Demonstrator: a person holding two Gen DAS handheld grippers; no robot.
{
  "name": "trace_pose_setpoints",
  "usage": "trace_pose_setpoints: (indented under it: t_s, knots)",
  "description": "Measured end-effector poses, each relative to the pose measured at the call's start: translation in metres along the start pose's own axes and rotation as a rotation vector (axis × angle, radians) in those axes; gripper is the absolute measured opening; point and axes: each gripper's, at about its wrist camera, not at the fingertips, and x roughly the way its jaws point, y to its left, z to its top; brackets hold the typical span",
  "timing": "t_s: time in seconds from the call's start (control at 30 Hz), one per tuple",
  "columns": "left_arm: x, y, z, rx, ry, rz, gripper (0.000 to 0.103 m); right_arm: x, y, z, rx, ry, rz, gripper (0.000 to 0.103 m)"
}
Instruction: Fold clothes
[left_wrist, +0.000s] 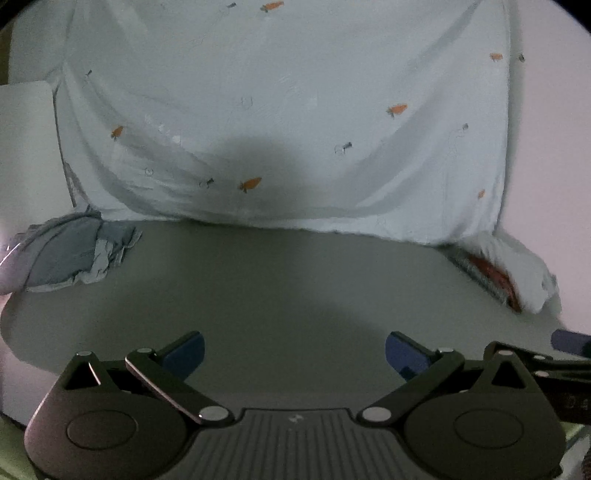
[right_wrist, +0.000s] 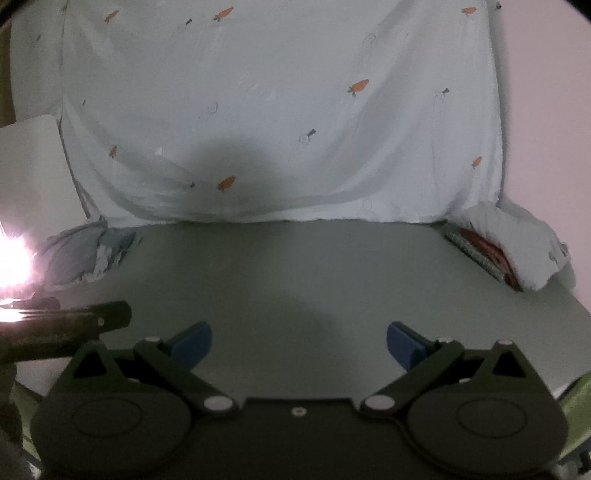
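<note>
A crumpled grey-blue garment (left_wrist: 70, 254) lies at the far left of the grey table (left_wrist: 280, 280); it also shows in the right wrist view (right_wrist: 88, 254). My left gripper (left_wrist: 294, 355) is open and empty, low over the table's near part. My right gripper (right_wrist: 299, 347) is open and empty, beside it to the right. Part of the right gripper (left_wrist: 570, 341) shows at the left view's right edge. Both grippers are well short of the garment.
A pale sheet with carrot prints (left_wrist: 295, 110) hangs behind the table (right_wrist: 280, 92). A folded striped and red cloth (left_wrist: 491, 277) lies at the far right under a white cloth (right_wrist: 532, 251). A white box (left_wrist: 26, 147) stands at the left. A bright glare (right_wrist: 11, 258) is at the left.
</note>
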Motion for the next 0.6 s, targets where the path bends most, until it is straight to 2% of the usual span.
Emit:
trace_pose_setpoints:
  t_s: [0.13, 0.6]
  knots:
    - [-0.014, 0.007, -0.012, 0.028, 0.010, 0.008, 0.103, -0.009, 0.010, -0.011, 0.019, 0.017, 0.009, 0.102]
    - [-0.046, 0.038, -0.015, 0.028, 0.003, 0.007, 0.103, -0.019, 0.035, -0.015, -0.030, -0.004, 0.003, 0.102]
